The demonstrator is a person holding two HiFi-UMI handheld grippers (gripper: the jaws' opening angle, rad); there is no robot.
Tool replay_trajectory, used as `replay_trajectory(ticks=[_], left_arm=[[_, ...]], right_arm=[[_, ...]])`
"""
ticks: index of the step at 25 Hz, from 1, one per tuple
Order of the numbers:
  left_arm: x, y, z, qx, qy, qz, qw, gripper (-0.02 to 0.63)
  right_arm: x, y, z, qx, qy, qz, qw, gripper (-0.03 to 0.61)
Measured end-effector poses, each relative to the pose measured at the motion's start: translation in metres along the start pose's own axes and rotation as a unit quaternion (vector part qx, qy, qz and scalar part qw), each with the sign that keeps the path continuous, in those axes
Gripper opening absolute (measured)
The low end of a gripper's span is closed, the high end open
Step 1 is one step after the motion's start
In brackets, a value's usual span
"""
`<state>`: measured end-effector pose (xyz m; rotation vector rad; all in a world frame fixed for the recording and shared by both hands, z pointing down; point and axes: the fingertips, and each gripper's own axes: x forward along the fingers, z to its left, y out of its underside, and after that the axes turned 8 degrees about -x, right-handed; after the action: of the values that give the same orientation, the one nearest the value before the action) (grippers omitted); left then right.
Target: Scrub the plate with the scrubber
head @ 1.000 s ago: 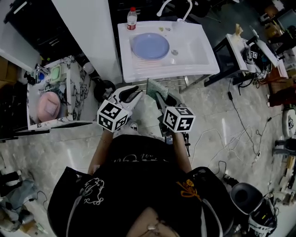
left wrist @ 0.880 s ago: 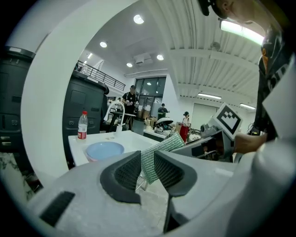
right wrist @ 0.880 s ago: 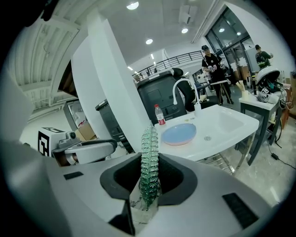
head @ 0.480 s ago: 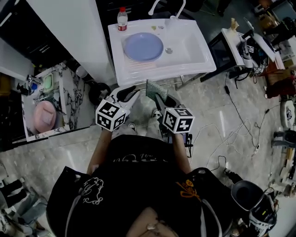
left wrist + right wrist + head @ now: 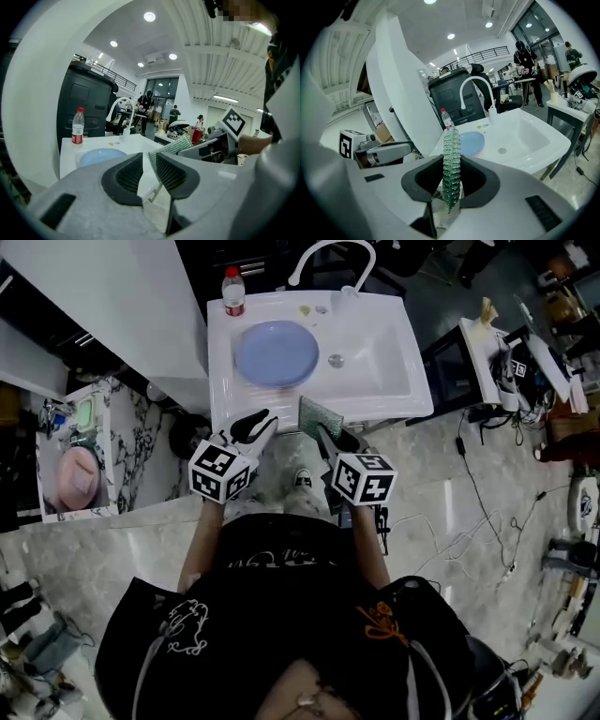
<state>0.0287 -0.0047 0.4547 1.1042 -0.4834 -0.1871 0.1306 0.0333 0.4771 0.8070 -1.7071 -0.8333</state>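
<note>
The right hand-held gripper [image 5: 451, 180] pinched the green mesh scrubber [image 5: 451, 159] edge-on, upright between its jaws. The left hand-held gripper [image 5: 149, 171] stood slightly spread, holding nothing. The blue plate [image 5: 277, 353] lay at the upper middle of the head view, on the left part of the sink [image 5: 375, 409], well apart from both. Under pressure the thin scrubber might fold or slip, and the unsteadied plate could skid.

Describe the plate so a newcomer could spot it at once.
Find the white sink at the top of the head view. The plate lies on its flat left side, beside the basin, near a red-capped bottle. It alone is round and pale blue.
</note>
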Motion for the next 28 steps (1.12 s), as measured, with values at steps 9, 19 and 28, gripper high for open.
replay_trajectory(ticks=[9,19,28], left_arm=[[0.062,-0.023,0.003,-0.002,-0.06,-0.009,0.9982,0.087],[0.08,-0.014,0.004,-0.016,-0.106,-0.005,0.9942,0.087],[0.07,-0.016,0.032,-0.023,-0.116,-0.003,0.993,0.087]], right_arm=[[0.022,-0.031,-0.071,-0.011,-0.049,0.008,0.999,0.094],[0.049,-0.034,-0.097,-0.023,-0.095,0.031,0.995,0.094],[0.085,-0.046,-0.087,-0.031,-0.102,0.039,0.993,0.094]])
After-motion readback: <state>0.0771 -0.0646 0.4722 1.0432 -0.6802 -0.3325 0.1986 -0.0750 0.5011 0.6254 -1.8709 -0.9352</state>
